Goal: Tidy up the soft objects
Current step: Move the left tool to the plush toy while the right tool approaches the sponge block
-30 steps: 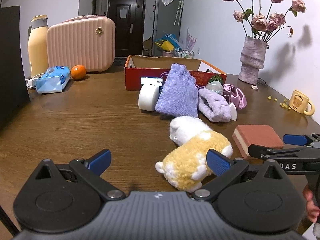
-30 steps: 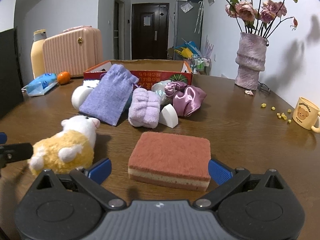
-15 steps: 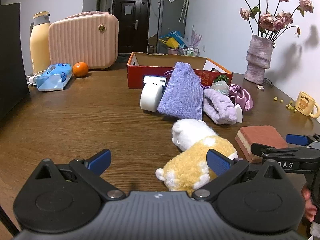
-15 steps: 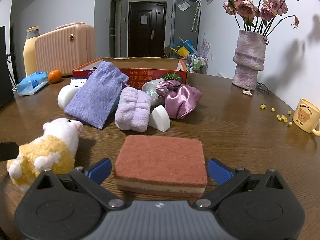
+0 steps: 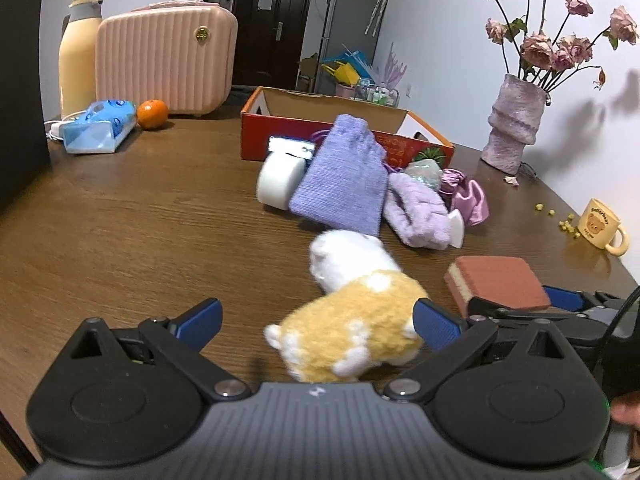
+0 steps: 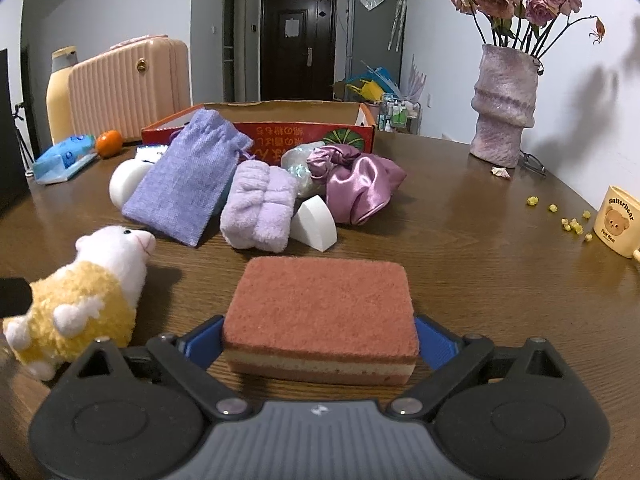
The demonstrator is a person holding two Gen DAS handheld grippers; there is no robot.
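A yellow-and-white plush lamb (image 5: 352,316) lies on the wooden table (image 5: 120,232), partly between the fingers of my open left gripper (image 5: 316,320); its rump is against the right pad. A red-brown sponge (image 6: 320,304) sits between the jaws of my right gripper (image 6: 320,340), which are closing on its sides; the sponge looks unsqueezed. Further back a lilac pouch (image 6: 188,180), a folded purple towel (image 6: 260,208), a satin scrunchie (image 6: 360,188) and a white foam wedge (image 6: 314,222) are heaped before the red cardboard box (image 6: 264,128).
At the right stand a vase of dried roses (image 6: 504,112) and a bear mug (image 6: 618,220), with yellow crumbs beside it. At the back left are a pink case (image 5: 168,68), a flask (image 5: 78,52), an orange (image 5: 152,114) and a tissue pack (image 5: 98,126).
My right gripper has slid forward, so the sponge now lies between its jaws, which have narrowed a little. In the left wrist view the lamb has come closer, against the right finger.
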